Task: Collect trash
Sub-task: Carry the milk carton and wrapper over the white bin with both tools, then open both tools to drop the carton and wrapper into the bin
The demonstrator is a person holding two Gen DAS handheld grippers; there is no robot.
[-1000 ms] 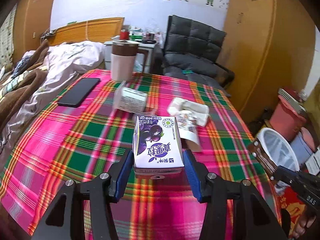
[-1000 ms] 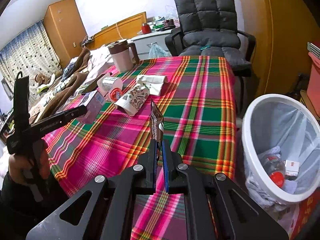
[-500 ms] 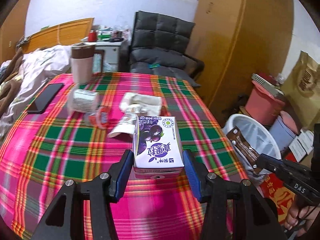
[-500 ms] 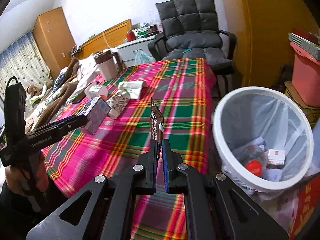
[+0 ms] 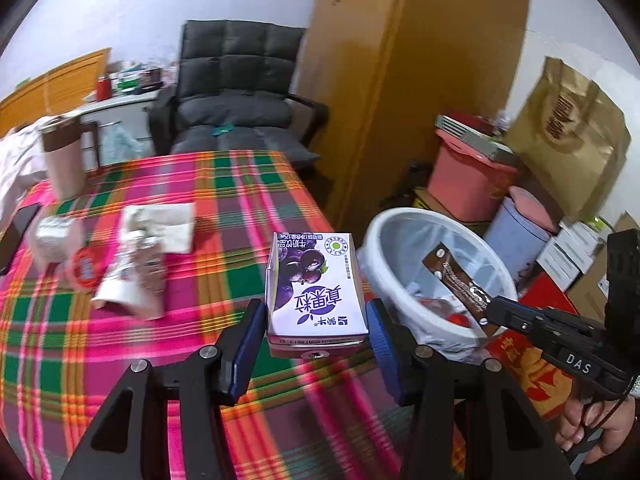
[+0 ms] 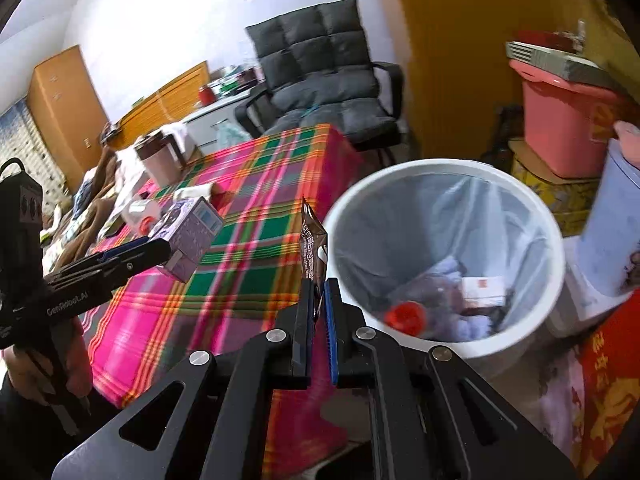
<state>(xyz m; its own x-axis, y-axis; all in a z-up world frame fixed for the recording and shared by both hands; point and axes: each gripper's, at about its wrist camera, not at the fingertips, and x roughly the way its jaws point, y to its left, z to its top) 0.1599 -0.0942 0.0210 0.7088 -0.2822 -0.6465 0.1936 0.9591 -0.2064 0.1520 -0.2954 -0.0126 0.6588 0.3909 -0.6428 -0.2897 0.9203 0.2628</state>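
Note:
My left gripper (image 5: 316,314) is shut on a purple milk carton (image 5: 316,280) and holds it in the air over the right edge of the plaid table (image 5: 248,200). The right wrist view shows the same carton (image 6: 188,232) in the left gripper (image 6: 162,250). My right gripper (image 6: 318,290) is shut on a thin brown wrapper (image 6: 313,240), which stands upright beside the left rim of a white lined trash bin (image 6: 440,166). In the left wrist view the wrapper (image 5: 456,274) hangs over the bin (image 5: 384,232), with the right gripper (image 5: 492,312) at its near rim. Some trash lies inside the bin.
On the table lie a tipped paper cup (image 5: 132,280), a folded napkin (image 5: 160,224), a tape roll (image 5: 54,236) and a red ring (image 5: 84,268); a jug (image 5: 62,160) stands behind them. A grey chair (image 5: 236,92) is beyond. A pink bin (image 5: 468,176) and paper bag (image 5: 568,136) crowd the floor.
Both grippers have swung to the right, away from the table's middle and towards the bin. The bin has grown larger in both views. The carton and wrapper stay gripped.

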